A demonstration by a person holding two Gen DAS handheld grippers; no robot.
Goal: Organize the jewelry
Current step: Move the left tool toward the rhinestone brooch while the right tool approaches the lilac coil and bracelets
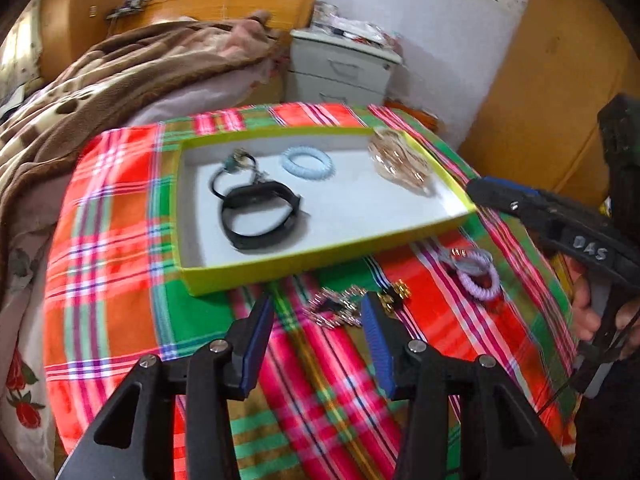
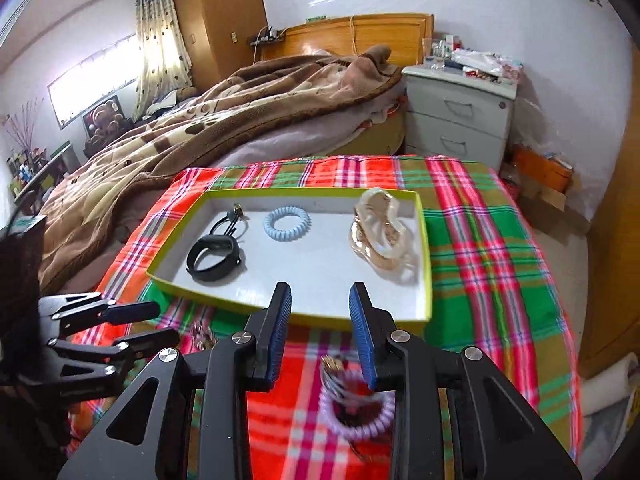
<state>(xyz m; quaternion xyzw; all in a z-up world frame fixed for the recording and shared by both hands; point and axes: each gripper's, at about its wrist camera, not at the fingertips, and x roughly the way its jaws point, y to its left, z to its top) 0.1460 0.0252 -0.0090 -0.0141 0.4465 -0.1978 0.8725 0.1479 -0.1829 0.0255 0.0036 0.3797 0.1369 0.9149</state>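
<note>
- Blue-padded left claw [image 1: 318, 334] stands wide apart with nothing between the pads, above the plaid cloth [image 1: 120, 240] just in front of the tray [image 1: 320, 258].
- Right claw [image 2: 322, 332] is parted about halfway and empty, poised over the tray's near wall; in the left view it comes in at the tray's right corner, gripped by a hand [image 1: 588, 312].
- Between the claws and the tray's near wall, on the cloth: a beaded piece [image 1: 336, 310], a small gold piece [image 1: 396, 294], a lilac coil tie [image 2: 356, 412] with thin rings on it.
- Inside the tray: black band [image 1: 260, 216] at left, dark cord [image 1: 236, 170] touching it behind, blue coil tie [image 1: 307, 163] mid-back, gold-and-cream heap [image 1: 400, 162] at right.
</note>
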